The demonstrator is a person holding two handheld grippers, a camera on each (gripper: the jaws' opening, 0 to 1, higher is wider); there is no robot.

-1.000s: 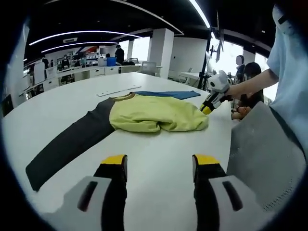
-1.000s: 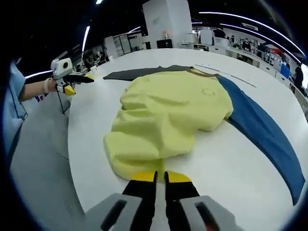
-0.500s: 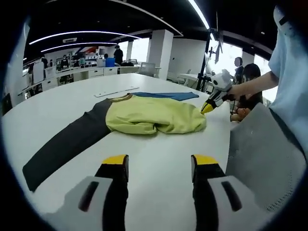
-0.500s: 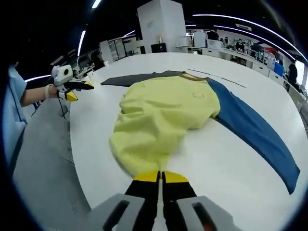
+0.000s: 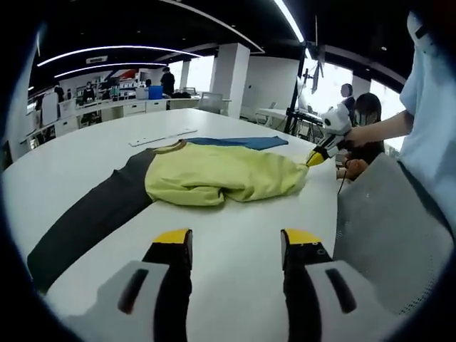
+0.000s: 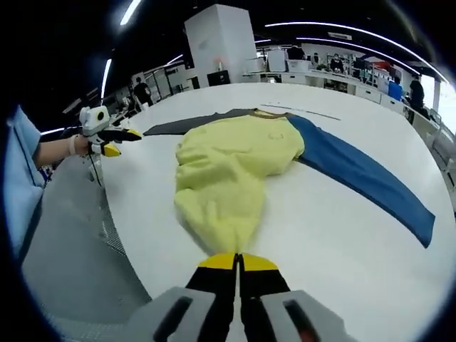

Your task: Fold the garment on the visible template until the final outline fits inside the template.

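Two grippers showing: left gripper (image 5: 235,246) hanging over the bare white table (image 5: 235,214) with its yellow-tipped jaws wide apart, holding nothing and well apart from the shirt (image 5: 214,174). Right gripper (image 6: 238,262) pinching the near yellow edge of the shirt (image 6: 228,171) with its jaws closed tight together, that edge pulled into a narrow point. Lying bunched on the table, yellow middle in folds, with a grey sleeve (image 5: 85,214) stretching flat to one side and a blue sleeve (image 6: 363,178) stretching flat to the other.
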